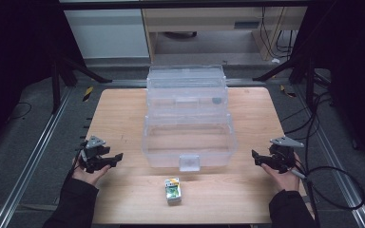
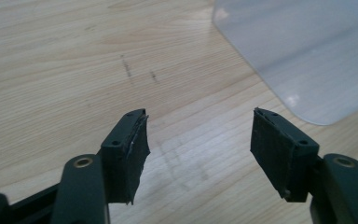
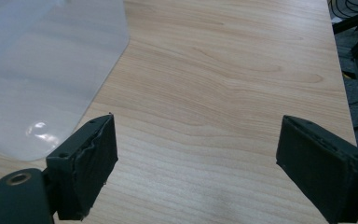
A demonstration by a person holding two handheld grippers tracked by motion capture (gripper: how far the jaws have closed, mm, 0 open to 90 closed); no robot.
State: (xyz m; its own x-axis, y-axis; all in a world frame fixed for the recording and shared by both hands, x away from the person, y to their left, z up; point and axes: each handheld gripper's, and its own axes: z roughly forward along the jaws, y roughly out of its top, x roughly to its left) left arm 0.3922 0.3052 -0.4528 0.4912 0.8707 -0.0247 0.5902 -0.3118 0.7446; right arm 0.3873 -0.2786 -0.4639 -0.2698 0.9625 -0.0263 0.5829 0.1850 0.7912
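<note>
small carton (image 1: 173, 190) lies on the bench (image 1: 119, 109), near edge, just before the clear tiered storage box (image 1: 189, 124). left gripper (image 1: 108, 161) and right gripper (image 1: 259, 159) flank the box, fingers spread wide, holding nothing.

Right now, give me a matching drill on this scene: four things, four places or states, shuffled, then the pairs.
Things:
1. clear plastic box
2. small carton
3. left gripper
4. right gripper

Places or states:
A. at the near edge of the table, in front of the box
B. open, empty, held at the box's right side
C. mid-table, lid tilted up toward the far side
D. open, empty, held at the box's left side

Pairs: 1-C, 2-A, 3-D, 4-B
</note>
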